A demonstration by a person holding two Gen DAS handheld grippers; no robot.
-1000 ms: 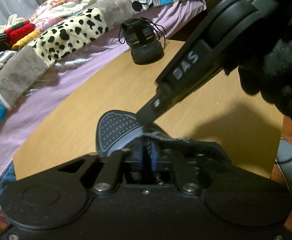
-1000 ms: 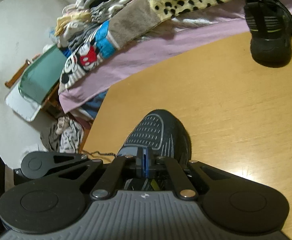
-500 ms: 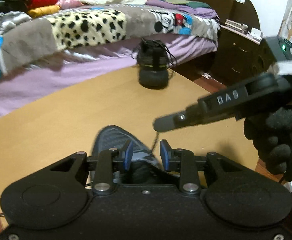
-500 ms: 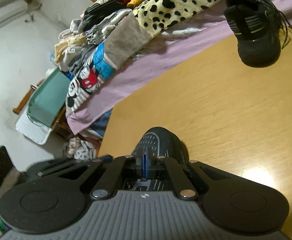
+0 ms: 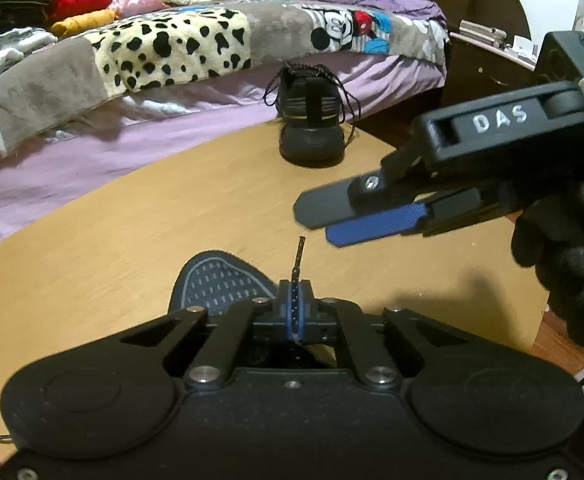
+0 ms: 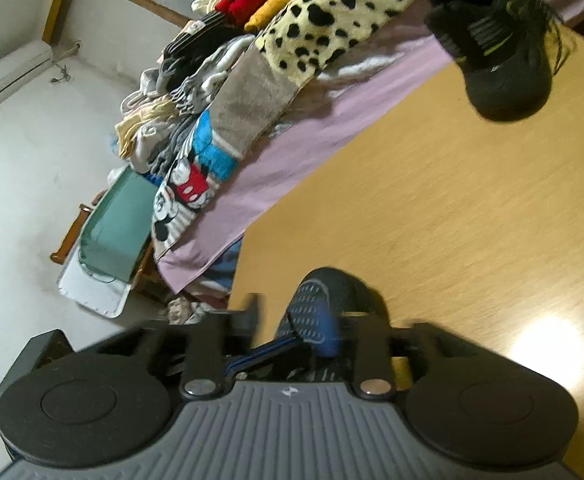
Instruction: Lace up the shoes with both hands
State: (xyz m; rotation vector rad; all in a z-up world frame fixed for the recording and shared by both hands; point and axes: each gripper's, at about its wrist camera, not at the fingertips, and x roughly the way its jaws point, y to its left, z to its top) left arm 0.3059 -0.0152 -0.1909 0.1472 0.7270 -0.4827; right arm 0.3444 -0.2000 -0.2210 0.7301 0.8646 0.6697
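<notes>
Left wrist view: white letters "DAS" are written on the black body of the right hand-held gripper (image 5: 324, 220), which reaches in from the right, held by a hand in a dark fuzzy glove (image 5: 568, 264). Its jaws are opening, a black finger and a blue-padded one standing slightly apart with nothing between them. The left hand-held gripper (image 5: 295, 300) has its blue pads pressed together on a black lace (image 5: 298, 256), whose stiff tip sticks up out of the pads, just below and left of the right gripper's fingertips without touching them. Directly beneath the left gripper lies the near shoe (image 5: 219, 280), dark with a grey patterned toe, on the wooden counter (image 5: 131, 224). A second black shoe (image 5: 312, 120) with loose laces stands at the counter's far edge, well apart, beside a bed with a lilac sheet (image 5: 91, 144) and a patchwork blanket (image 5: 171, 52) bearing spotted and cartoon-mouse panels. Right wrist view: blurred; no writing can be read here. The right gripper's fingers stand apart, one blue pad (image 6: 326, 328) showing over the toe of the near shoe (image 6: 332, 288), with nothing pinched. The second shoe (image 6: 496, 52) sits at the top right, far across the counter (image 6: 452, 208).
</notes>
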